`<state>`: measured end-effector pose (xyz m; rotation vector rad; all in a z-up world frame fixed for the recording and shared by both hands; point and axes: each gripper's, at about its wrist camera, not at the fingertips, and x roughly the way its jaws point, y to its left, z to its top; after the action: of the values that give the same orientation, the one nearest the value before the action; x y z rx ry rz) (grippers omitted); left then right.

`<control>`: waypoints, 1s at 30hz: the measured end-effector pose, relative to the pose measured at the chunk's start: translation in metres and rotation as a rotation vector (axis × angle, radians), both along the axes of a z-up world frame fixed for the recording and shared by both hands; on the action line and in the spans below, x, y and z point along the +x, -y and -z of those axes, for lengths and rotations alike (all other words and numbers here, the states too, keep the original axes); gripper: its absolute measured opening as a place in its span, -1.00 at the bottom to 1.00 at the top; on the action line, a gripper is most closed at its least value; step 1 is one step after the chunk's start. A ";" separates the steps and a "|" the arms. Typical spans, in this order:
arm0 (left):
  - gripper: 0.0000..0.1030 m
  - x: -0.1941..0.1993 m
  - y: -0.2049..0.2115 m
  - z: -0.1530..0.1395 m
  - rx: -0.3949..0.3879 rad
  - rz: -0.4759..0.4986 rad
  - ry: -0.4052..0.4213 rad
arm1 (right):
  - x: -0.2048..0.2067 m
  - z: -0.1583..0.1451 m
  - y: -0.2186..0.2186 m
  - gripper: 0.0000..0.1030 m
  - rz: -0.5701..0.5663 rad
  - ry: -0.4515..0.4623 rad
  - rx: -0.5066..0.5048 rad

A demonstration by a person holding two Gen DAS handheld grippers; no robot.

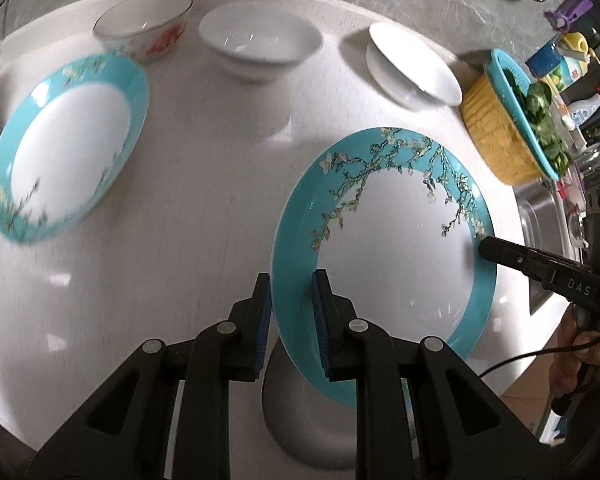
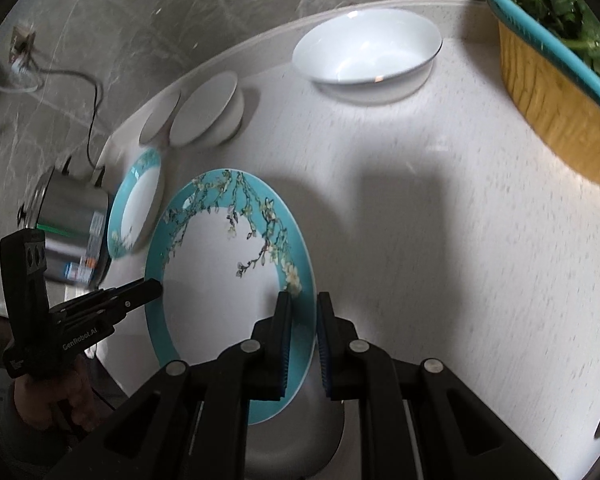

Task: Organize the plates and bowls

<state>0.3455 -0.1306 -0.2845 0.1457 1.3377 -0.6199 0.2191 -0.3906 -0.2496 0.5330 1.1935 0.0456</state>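
A teal-rimmed plate with a blossom pattern (image 1: 388, 248) (image 2: 212, 280) hangs above the white counter, held from both sides. My left gripper (image 1: 292, 280) is shut on its left rim; in the right wrist view that left gripper (image 2: 152, 288) reaches in from the left. My right gripper (image 2: 305, 298) is shut on the opposite rim and shows as a dark tip, the right gripper (image 1: 486, 248), at the plate's edge. A second teal plate (image 1: 64, 148) (image 2: 136, 208) lies on the counter. A flowered bowl (image 1: 144, 28) and two white bowls (image 1: 260, 46) (image 1: 414, 64) stand along the back.
A yellow basket with a teal colander of greens (image 1: 496, 136) (image 2: 556, 92) stands at the counter's right end, beside a steel sink (image 1: 540, 216) and bottles (image 1: 572, 68). A steel pot (image 2: 72, 216) sits past the second plate. A person's hand (image 2: 60, 396) grips the left tool.
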 end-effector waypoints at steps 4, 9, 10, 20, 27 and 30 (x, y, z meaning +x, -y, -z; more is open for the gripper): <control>-0.66 -0.025 -0.021 0.008 0.013 0.002 -0.023 | -0.015 0.005 -0.013 -0.72 -0.021 -0.026 -0.001; -0.66 -0.054 -0.045 0.015 0.025 0.012 -0.043 | -0.031 0.009 -0.024 -0.72 -0.041 -0.049 -0.003; -0.66 -0.059 -0.047 0.018 0.029 0.016 -0.047 | -0.034 0.011 -0.025 -0.72 -0.040 -0.055 -0.002; -0.66 -0.087 -0.069 0.028 0.046 0.053 -0.056 | -0.054 0.025 -0.032 -0.71 -0.025 -0.085 -0.006; -0.66 -0.095 -0.063 0.036 0.061 0.077 -0.052 | -0.062 0.036 -0.034 -0.69 -0.015 -0.095 -0.009; -0.66 -0.099 -0.063 0.039 0.068 0.087 -0.040 | -0.066 0.040 -0.036 -0.68 -0.013 -0.095 -0.022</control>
<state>0.2468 -0.0674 -0.3234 0.2492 1.3975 -0.6541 0.1533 -0.3546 -0.2899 0.5128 1.2892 0.0190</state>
